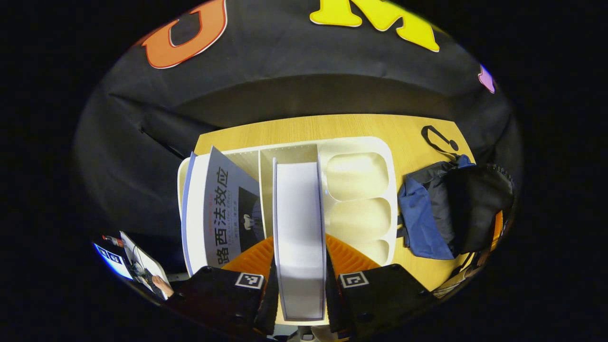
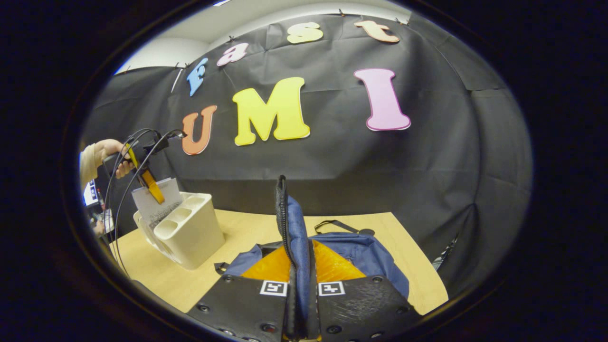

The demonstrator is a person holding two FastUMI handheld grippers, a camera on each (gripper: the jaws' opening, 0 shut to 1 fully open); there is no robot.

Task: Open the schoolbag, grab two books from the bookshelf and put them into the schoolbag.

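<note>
My left gripper is shut on a white book, seen edge-on, which stands up out of the middle slot of the white bookshelf. A grey-covered book leans in the slot to its left. The blue and black schoolbag lies to the right of the shelf. In the right gripper view my right gripper is shut on the schoolbag's blue flap and holds it upright by its zipper edge above the bag. Farther left, a hand holds the left gripper on the book above the bookshelf.
Shelf and bag stand on a wooden table against the black cloth wall. A black strap loop lies on the table behind the bag. Cables hang from the left gripper. Small items sit beyond the table's left edge.
</note>
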